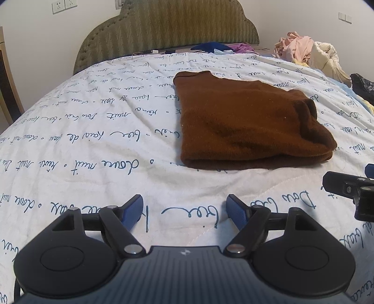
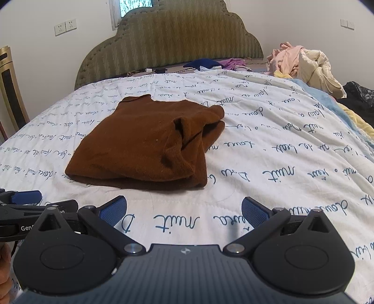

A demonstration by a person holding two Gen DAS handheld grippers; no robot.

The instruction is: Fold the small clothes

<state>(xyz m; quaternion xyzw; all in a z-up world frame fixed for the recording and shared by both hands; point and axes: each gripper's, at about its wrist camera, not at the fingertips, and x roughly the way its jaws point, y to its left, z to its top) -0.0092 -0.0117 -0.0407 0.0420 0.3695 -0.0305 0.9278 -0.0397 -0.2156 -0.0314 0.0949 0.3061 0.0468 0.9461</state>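
Centre-right of left wrist view: brown garment (image 1: 247, 119), folded into a rough rectangle, lying flat on white quilt (image 1: 93, 145) w/ dark script lettering; same item sits centre-left in right wrist view (image 2: 145, 145), folded layers bunched toward its right side; nothing touching it. Bottom of left view: left gripper (image 1: 184, 211), jaws wide apart, blue pads (image 1: 132, 211) facing inward, nothing between them, hovering over bare quilt near the garment's front edge but apart from it. Bottom of right view: right gripper (image 2: 184, 210), jaws likewise spread wide, holding nothing, quilt visible in the gap; garment lies ahead and slightly left of it. Each gripper shows at the other's frame edge: right one at lower right of left view, left one at lower left of right view. Top centre, both views: green padded headboard (image 1: 168, 30). Upper right: heap of unfolded clothes (image 1: 308, 53), pink and cream, on bed edge, well apart from brown item. Upper left: wall sockets (image 1: 63, 4).
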